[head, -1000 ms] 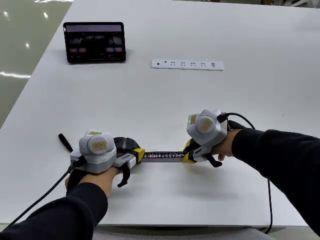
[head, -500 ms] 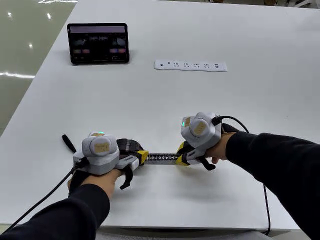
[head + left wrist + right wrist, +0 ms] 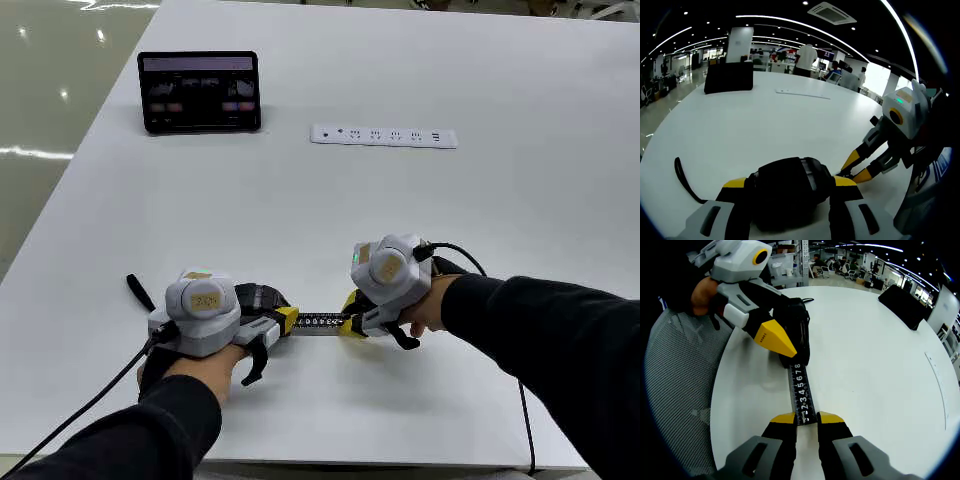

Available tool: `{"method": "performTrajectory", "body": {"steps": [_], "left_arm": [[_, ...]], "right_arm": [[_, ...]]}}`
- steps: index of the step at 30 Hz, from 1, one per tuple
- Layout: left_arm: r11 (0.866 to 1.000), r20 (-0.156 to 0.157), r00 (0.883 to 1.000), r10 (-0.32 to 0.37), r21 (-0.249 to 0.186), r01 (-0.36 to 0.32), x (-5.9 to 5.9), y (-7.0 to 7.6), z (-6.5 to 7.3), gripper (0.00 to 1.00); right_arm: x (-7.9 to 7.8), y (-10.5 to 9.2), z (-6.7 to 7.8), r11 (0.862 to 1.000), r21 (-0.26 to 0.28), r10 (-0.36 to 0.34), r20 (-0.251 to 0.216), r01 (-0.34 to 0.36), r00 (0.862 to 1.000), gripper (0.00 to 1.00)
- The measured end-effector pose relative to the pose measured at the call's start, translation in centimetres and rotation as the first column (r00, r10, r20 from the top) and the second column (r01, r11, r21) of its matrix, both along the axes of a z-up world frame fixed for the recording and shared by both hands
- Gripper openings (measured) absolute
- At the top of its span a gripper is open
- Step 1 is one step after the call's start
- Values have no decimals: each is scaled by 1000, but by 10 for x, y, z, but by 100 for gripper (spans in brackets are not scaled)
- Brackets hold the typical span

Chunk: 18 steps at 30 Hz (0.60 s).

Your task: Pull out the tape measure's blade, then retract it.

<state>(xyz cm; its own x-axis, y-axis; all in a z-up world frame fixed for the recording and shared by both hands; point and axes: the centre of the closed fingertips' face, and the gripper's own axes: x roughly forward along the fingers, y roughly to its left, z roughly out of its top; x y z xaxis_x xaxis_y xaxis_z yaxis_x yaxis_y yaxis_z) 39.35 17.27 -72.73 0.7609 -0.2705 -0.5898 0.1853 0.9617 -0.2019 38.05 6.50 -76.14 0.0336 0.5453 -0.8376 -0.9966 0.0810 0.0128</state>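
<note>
Blade (image 3: 800, 387) thin, springy, prob snaps back; R gripper (image 3: 806, 418) pinches its tip near case (image 3: 796, 325), L gripper (image 3: 790, 181) clamps case

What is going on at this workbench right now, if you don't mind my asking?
A person is working a tape measure with two handheld grippers on a white table. The left gripper is shut on the black case, and the right gripper pinches the end of the blade between its fingers. A short stretch of blade shows between them, shorter than a second ago, so it appears to be going back in.
</note>
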Motion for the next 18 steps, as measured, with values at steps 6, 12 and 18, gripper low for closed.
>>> {"method": "performTrajectory", "body": {"steps": [6, 12, 18], "left_arm": [[1000, 2, 1000, 4, -3, -4, 0, 0, 0, 59], [1000, 1, 1000, 9, -11, -9, 0, 0, 0, 59], [1000, -4, 1000, 9, -13, -9, 0, 1, 0, 59]], "right_arm": [[0, 6, 1, 1000, 26, -11, -6, 11, 1000, 11], [-2, 15, 1, 999, 43, -8, -10, 8, 1000, 11], [-4, 30, 2, 998, 68, 3, -3, -3, 1000, 11]]}}
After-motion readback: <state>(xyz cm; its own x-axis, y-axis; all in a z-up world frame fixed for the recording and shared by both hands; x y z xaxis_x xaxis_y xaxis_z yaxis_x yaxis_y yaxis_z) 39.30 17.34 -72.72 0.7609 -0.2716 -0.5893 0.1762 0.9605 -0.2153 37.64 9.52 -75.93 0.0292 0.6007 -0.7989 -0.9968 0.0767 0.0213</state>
